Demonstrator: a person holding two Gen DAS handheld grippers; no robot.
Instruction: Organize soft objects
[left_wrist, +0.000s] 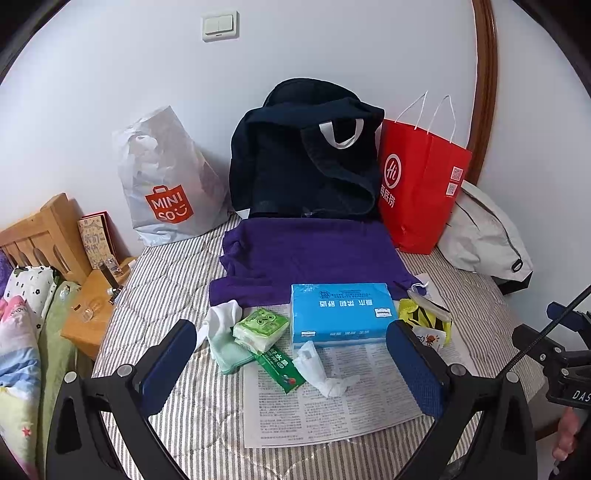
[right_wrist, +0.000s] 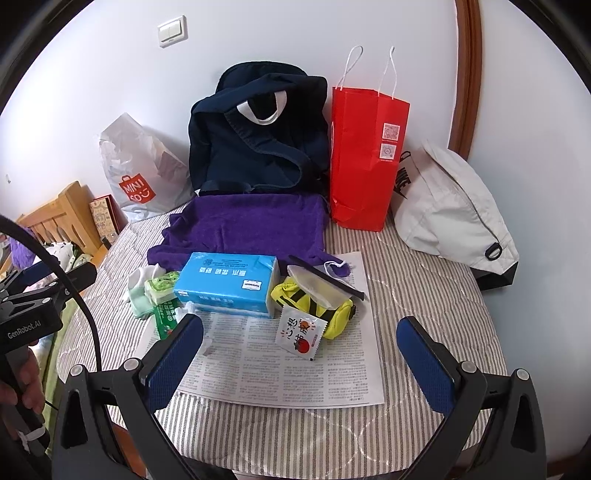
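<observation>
A purple towel (left_wrist: 314, 251) (right_wrist: 251, 225) lies flat on the striped bed in front of a dark navy bag (left_wrist: 306, 155) (right_wrist: 258, 136). On a newspaper (left_wrist: 332, 398) (right_wrist: 295, 365) sit a blue tissue box (left_wrist: 341, 314) (right_wrist: 227, 282), a green tissue pack (left_wrist: 260, 328), a pale green cloth (left_wrist: 229, 354), a white sock (left_wrist: 325, 373), a green sachet (left_wrist: 280, 367), a yellow pouch (right_wrist: 317, 306) and a small white packet (right_wrist: 301, 336). My left gripper (left_wrist: 291, 369) is open above the sock and sachet. My right gripper (right_wrist: 299, 358) is open over the paper, nothing between its fingers.
A white Miniso bag (left_wrist: 166, 184) stands back left, a red paper bag (left_wrist: 417, 188) (right_wrist: 364, 162) and a pale grey bag (right_wrist: 450, 210) back right, all against the wall. A wooden headboard and ledge (left_wrist: 85, 306) border the left, beside patterned bedding. A hand (right_wrist: 22, 387) holds the left tool.
</observation>
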